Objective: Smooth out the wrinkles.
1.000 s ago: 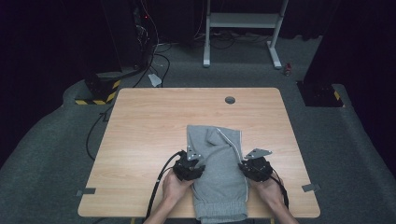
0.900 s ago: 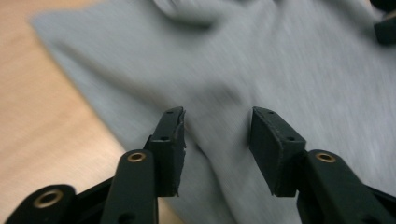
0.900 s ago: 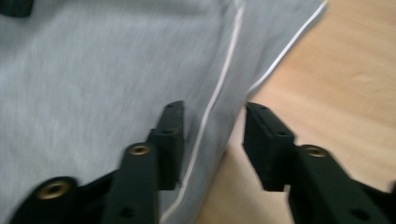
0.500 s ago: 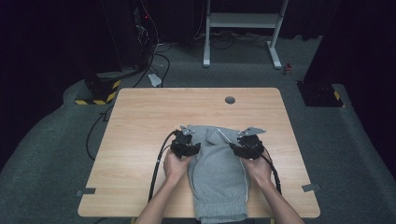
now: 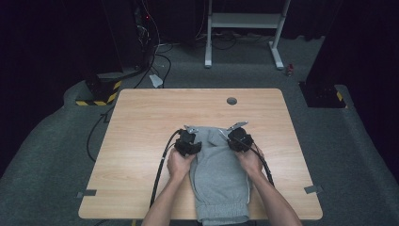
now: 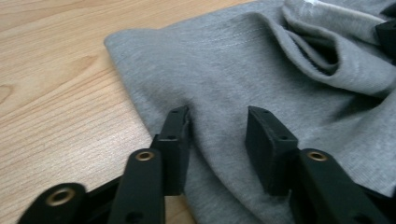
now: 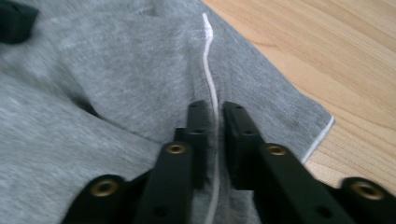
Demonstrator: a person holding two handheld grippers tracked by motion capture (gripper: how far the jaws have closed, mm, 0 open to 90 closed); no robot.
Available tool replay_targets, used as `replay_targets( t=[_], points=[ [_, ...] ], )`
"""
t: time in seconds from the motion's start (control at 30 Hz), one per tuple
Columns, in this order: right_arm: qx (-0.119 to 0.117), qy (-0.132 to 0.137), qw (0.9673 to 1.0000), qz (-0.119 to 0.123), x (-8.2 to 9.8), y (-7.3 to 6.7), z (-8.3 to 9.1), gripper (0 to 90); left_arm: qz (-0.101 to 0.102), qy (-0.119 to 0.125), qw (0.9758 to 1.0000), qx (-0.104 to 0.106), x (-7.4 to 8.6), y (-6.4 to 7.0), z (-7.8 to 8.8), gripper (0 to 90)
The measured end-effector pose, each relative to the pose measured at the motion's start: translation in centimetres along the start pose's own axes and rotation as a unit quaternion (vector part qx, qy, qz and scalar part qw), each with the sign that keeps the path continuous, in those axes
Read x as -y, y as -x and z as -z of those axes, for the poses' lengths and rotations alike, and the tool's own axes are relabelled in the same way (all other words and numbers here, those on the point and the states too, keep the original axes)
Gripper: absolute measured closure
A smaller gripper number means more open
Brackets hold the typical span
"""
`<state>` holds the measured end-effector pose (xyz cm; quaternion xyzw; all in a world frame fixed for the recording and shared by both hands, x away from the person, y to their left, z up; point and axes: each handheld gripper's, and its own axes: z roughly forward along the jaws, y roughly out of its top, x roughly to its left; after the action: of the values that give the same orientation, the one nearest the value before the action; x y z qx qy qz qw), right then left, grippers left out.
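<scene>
Grey sweatpants on light wooden table; grey carpet floor around.

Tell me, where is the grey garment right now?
In the high view the grey garment lies on the table's near middle, between both hands, its bottom end hanging over the near edge.

A light wooden table with a round grommet hole near its far edge fills the frame's centre, bearing grey sweatpants that overhang its near edge at lower centre.
</scene>
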<state>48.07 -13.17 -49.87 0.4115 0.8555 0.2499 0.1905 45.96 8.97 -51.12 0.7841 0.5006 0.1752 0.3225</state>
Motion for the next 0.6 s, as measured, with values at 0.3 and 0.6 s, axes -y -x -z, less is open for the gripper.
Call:
replay_targets(
  t=[0.3, 0.6],
  points=[
    [0.016, 0.083, 0.9952, -0.048, 0.9, 3.0, 4.1, 85.3, 0.005, 0.002, 1.0, 0.004, 0.3, -0.6, 0.2, 64.9],
    [-0.01, 0.041, 0.996, -0.08, 3.5, 3.4, 2.0, 76.1, 0.004, -0.002, 0.9999, 0.009, 0.3, -0.6, 0.3, 67.9]
  ],
)
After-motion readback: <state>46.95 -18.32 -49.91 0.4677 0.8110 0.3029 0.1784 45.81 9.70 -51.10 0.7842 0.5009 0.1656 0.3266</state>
